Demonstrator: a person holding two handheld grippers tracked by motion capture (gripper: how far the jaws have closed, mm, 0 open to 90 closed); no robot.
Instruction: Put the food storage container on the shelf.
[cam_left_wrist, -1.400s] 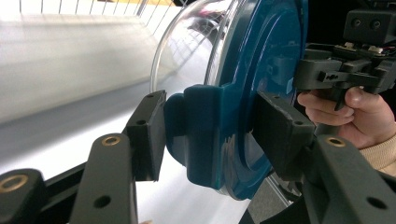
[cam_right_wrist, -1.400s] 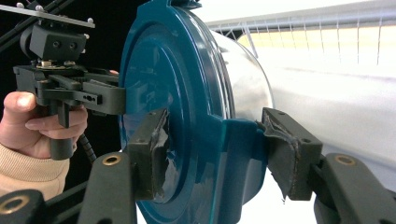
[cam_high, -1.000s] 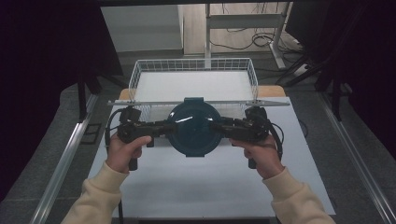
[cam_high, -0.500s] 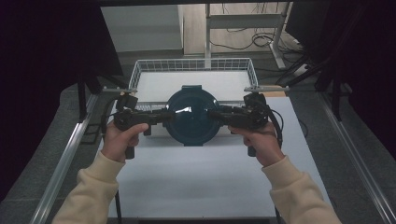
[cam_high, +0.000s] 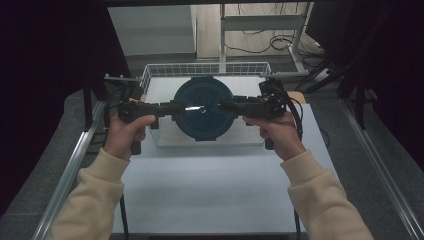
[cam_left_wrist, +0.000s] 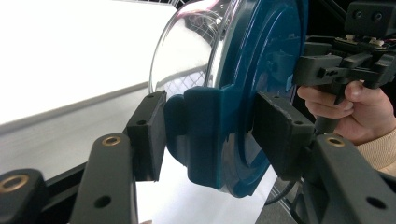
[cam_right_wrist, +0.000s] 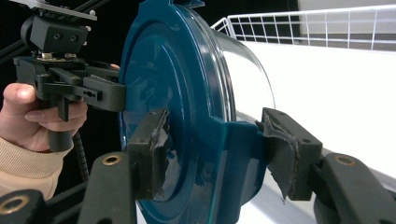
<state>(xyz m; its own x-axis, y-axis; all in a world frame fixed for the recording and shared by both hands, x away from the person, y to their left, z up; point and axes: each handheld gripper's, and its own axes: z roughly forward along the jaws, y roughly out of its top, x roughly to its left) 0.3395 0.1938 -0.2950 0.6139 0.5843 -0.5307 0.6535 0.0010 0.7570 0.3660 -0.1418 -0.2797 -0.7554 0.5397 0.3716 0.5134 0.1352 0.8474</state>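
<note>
Both tongs grip 1 container (cam_high: 203, 114) — a clear round tub with a dark teal lid — and hold it in the air over the near edge of the wire basket (cam_high: 150, 80) at the far end of the desk (cam_high: 210, 185). The left tongs (cam_high: 172, 107) clench the lid's side latch (cam_left_wrist: 196, 130); in the left gripper view both pads sit on either side of that tab. The right tongs (cam_high: 227, 106) clench the opposite latch (cam_right_wrist: 233, 154), with the worn pads pressed to the lid face and the tab.

The step in hand looks like carrying the container across and setting it down inside the basket. To do that well, the 2 hands should travel together at the same height, so the lid stays level and neither latch twists out of its grip. The tub's base must clear the basket's front wire before any descent — the gap below it is hard to judge from above, so a little extra lift is prudent. Lower it slowly onto the basket floor, centred between the side walls, and let go only once the weight rests there, both tongs opening at about the same time.
</note>
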